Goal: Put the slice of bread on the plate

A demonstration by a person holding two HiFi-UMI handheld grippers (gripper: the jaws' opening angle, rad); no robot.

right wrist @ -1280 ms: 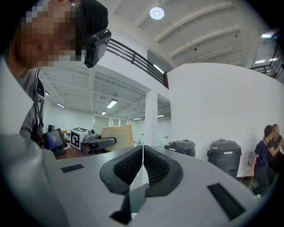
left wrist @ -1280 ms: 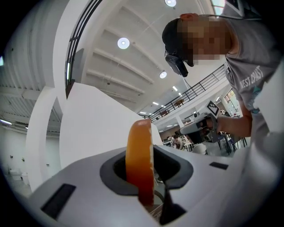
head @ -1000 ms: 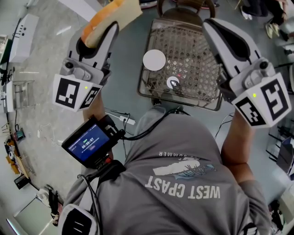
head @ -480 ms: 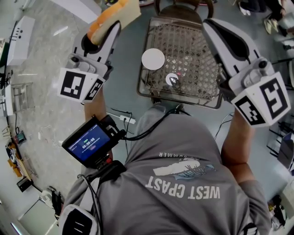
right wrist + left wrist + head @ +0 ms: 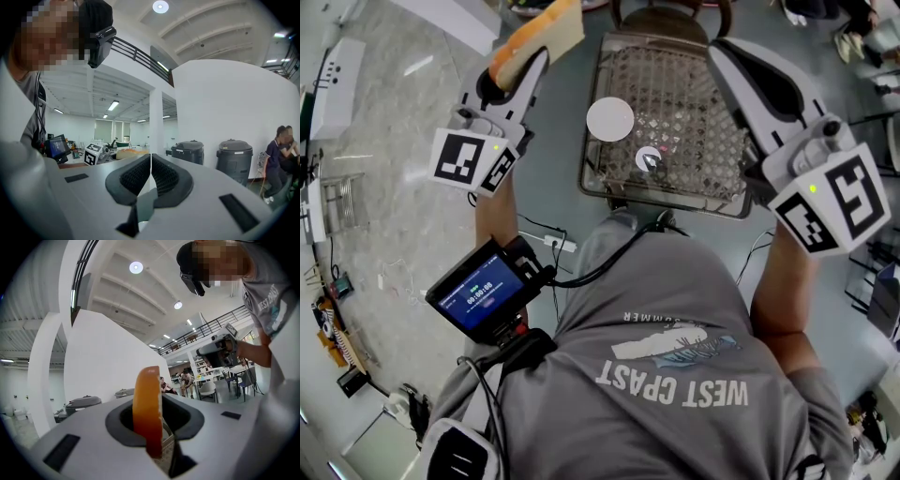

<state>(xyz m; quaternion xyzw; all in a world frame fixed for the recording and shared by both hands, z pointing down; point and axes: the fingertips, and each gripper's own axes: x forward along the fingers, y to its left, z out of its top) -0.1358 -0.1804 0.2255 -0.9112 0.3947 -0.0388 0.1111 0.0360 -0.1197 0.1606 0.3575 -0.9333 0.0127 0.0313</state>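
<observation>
My left gripper [image 5: 530,52] is shut on the slice of bread [image 5: 542,36], which has an orange crust and a pale face and sticks out past the jaws at the top left of the head view. In the left gripper view the bread [image 5: 148,408] stands upright and edge-on between the pads. The small white round plate [image 5: 610,120] lies on the wicker table [image 5: 694,192], to the right of the bread and lower in the view. My right gripper [image 5: 727,56] hangs over the table's right side with its jaws shut and nothing between them [image 5: 150,176].
A small round black-and-white object [image 5: 652,161] lies on the table near the plate. A chair [image 5: 670,14] stands behind the table. Cables [image 5: 546,239] trail on the grey floor below. White equipment [image 5: 333,80] sits at the left edge. Dark bins [image 5: 233,157] stand by a wall.
My left gripper, still holding the bread, has shifted up and a little right in the head view, and looks smaller. The right gripper has hardly moved.
</observation>
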